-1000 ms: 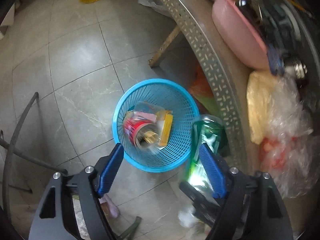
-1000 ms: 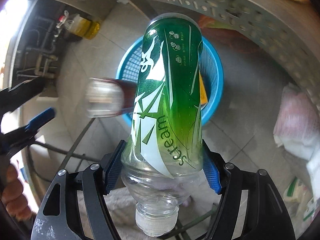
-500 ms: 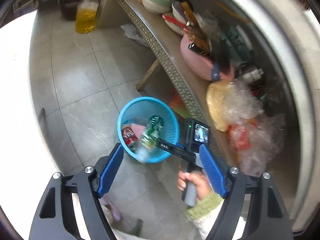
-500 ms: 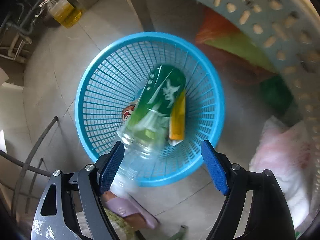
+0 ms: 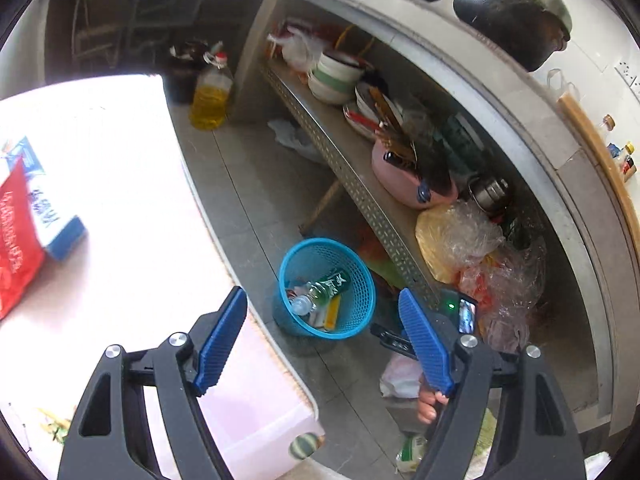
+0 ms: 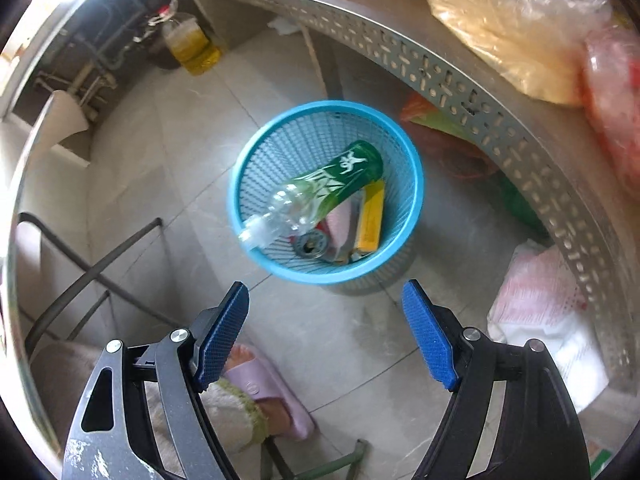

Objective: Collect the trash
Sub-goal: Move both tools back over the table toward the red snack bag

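Observation:
A blue mesh basket stands on the tiled floor under a metal shelf. In it a green-labelled plastic bottle lies slanted, cap toward the near rim, on top of a can and a yellow packet. My right gripper hangs open above the basket's near rim with nothing between its blue pads. My left gripper is open and empty too, high up and farther back. From there the basket and bottle look small, and a hand holding the right gripper shows behind the right finger.
A white table with a red and blue package fills the left of the left wrist view. The perforated shelf carries bowls and plastic bags. An oil jug, a slippered foot and chair tubing are on the floor.
The green bottle left my right gripper and dropped into the basket; that gripper then rose. My left gripper lifted and drew back, and the white table came into view.

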A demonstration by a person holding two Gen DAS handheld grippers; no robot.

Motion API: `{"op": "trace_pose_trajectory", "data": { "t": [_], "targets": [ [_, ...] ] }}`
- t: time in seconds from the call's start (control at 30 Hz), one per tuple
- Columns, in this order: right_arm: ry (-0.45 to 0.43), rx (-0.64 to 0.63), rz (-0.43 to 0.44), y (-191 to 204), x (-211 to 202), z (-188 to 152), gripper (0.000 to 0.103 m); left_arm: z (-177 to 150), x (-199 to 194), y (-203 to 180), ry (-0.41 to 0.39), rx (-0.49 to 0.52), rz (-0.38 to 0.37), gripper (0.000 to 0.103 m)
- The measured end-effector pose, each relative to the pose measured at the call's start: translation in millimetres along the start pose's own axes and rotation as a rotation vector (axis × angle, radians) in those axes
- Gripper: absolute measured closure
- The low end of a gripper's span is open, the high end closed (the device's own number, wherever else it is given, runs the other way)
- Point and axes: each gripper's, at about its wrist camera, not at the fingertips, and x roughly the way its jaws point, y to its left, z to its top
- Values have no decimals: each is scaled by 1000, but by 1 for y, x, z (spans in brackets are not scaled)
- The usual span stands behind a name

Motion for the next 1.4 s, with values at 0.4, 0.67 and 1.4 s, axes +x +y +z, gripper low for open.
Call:
{"op": "trace_pose_trajectory", "data": {
  "t": [0.4, 0.67, 1.4],
  "targets": [
    [14, 6, 130, 32, -18, -9, 27, -32, -62, 47, -108, -60, 67, 26],
    [-61, -63, 213, 63, -61, 0, 27, -63, -102, 97, -191, -151, 163, 25],
    [30, -313, 563, 215, -98, -1, 27, -94, -169, 229, -338, -393, 451, 25]
  ]
}}
